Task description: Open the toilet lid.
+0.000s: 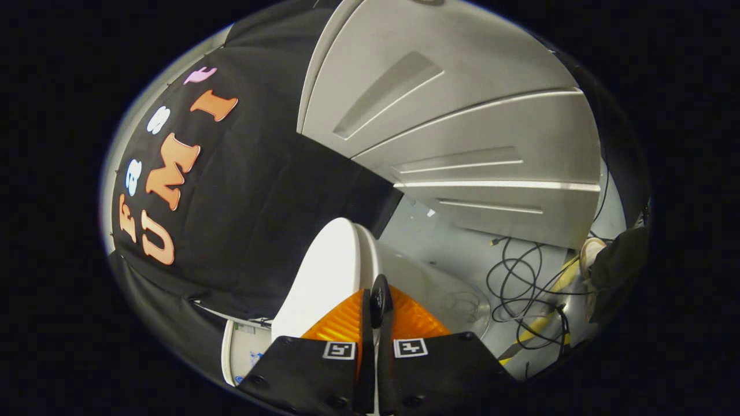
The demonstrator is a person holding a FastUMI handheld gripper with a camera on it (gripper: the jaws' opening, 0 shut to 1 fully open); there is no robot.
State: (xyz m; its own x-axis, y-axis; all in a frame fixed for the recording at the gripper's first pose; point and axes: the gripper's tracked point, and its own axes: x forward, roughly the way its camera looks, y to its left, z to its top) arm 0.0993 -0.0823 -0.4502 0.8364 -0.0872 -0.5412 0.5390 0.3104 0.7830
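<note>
The white toilet lid (326, 271) stands lifted off the bowl, its thin edge running down between my fingers. My gripper (378, 300) is shut on that edge, one finger on each face of the lid. To the right of the lid lies the pale seat and bowl rim (430, 289), uncovered. Behind the lid's hinge end I see part of the white cistern (243, 349) with a label on it.
Grey ribbed panels (462, 127) stand beyond the toilet. Black cables (520, 283) and a yellow cable (543, 323) lie on the grey floor to the right. A person's shoe (591, 254) is by the cables. Black cloth hangs to the left.
</note>
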